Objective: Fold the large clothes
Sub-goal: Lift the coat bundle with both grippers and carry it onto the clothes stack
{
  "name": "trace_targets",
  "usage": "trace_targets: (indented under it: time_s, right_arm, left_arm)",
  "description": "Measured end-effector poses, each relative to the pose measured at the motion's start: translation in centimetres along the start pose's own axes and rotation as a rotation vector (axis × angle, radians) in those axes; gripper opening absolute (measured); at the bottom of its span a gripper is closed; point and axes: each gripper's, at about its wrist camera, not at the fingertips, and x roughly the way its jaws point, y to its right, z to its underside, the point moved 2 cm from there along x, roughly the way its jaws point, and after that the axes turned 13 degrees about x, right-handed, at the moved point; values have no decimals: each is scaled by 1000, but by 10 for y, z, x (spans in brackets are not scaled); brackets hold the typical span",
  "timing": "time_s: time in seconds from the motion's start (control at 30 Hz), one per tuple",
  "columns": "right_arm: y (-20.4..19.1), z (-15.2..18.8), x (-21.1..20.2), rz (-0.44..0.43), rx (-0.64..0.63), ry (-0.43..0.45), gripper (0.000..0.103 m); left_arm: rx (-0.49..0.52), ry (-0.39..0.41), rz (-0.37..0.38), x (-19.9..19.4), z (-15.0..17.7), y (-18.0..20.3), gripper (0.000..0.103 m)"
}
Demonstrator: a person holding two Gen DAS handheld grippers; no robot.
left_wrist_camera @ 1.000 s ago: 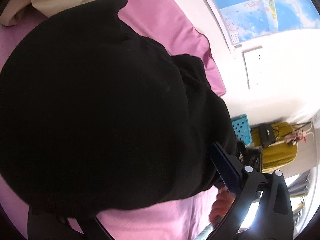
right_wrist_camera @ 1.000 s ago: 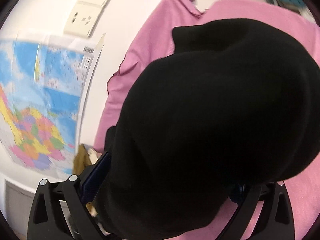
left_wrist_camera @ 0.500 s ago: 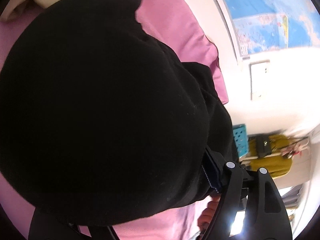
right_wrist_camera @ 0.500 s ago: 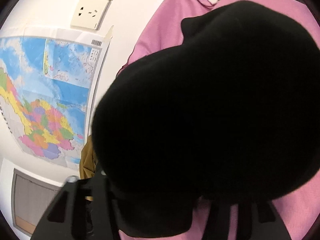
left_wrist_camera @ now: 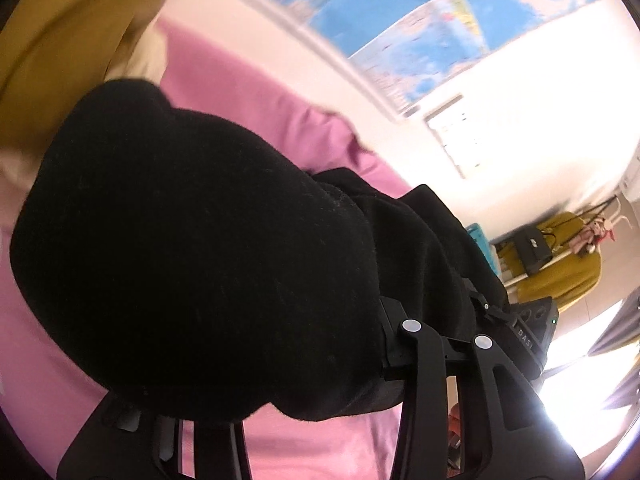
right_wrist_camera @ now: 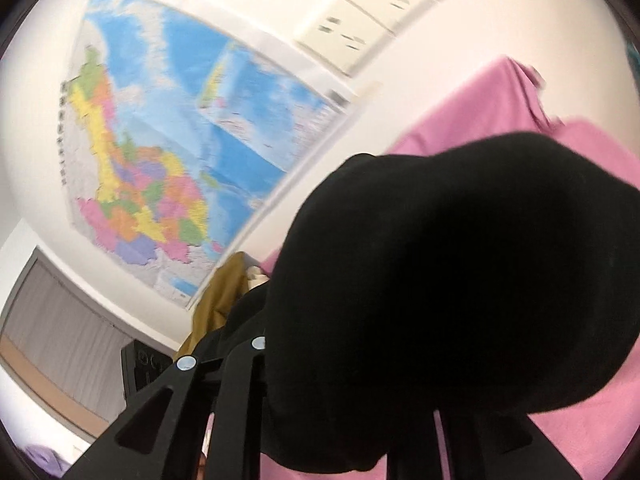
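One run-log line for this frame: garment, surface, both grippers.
garment: black garment bunched over pink sheet | left gripper: closing, cloth between fingers | right gripper: closing, cloth between fingers | fold: not yet made

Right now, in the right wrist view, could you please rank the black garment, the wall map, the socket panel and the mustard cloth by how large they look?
1. black garment, though it sits right at the camera, which inflates it
2. wall map
3 and 4. socket panel and mustard cloth look about alike; unranked.
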Motion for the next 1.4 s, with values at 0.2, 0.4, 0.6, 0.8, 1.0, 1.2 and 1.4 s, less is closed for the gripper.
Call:
trace_targets:
  time_s: [0.2,0.4,0.6,0.8,1.0,1.2,1.4]
  right_arm:
    - [-60,-17,-10,-67,-112,19,18]
    - [-131,-21,-4,-169,-204,11,18]
    - [-215,-13,35,-282,-299,-12,18]
    - [-293,2,100,-366,-355,-63,18]
    - [-345,43,178,-446,-406,-103,18]
    - [-334,126,277,-412,-468,-275,18]
    - [-243,208,364,-214,-389,-559,21]
  left_arm:
    - [96,59,7,-40,-41,26,37]
    - [202,175,-28,-109,-87,48,37]
    - [264,278,-106,-182,-131,36,38]
    - [265,398,-245,-253,-178,-13,38]
    - [208,515,-381,-310,-210,-80,38]
    - [153,537,-501,-337,-197,-203,42]
    - [-67,311,-557,-288,-133,-342,42]
